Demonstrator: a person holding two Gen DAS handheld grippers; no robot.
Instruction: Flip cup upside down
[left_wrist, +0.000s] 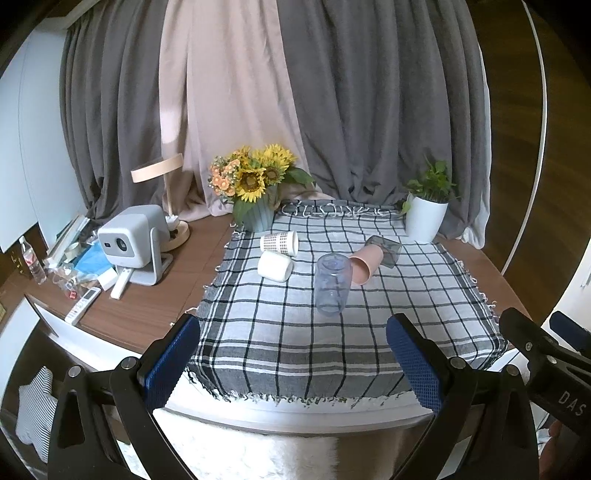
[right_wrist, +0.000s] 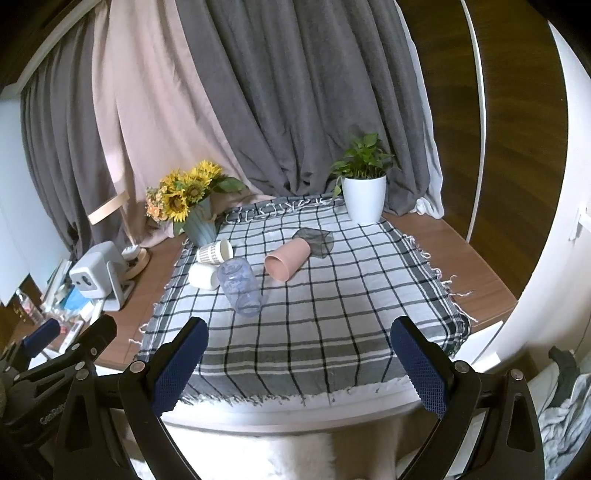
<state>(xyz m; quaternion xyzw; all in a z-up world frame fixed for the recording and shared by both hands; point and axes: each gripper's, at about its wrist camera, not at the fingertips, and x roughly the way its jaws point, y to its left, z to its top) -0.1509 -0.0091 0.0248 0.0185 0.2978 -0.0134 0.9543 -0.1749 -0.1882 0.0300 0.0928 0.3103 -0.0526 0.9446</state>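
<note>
Wooden table (left_wrist: 155, 306) carries a fringed checked cloth (left_wrist: 332, 343). On it, left to right: a dotted cup (left_wrist: 279, 242) and plain white cup (left_wrist: 274, 266) on their sides, a clear bluish plastic cup (left_wrist: 331, 283) upright, a matte pink cup (left_wrist: 365, 264) and smoky grey cup (left_wrist: 384, 249) lying. Left gripper (left_wrist: 293, 363) and right gripper (right_wrist: 299, 365) hang near the cloth's front edge, jaws wide, holding nothing.

Bare near cloth (left_wrist: 332, 354); cups (left_wrist: 332, 284) midway.
</note>
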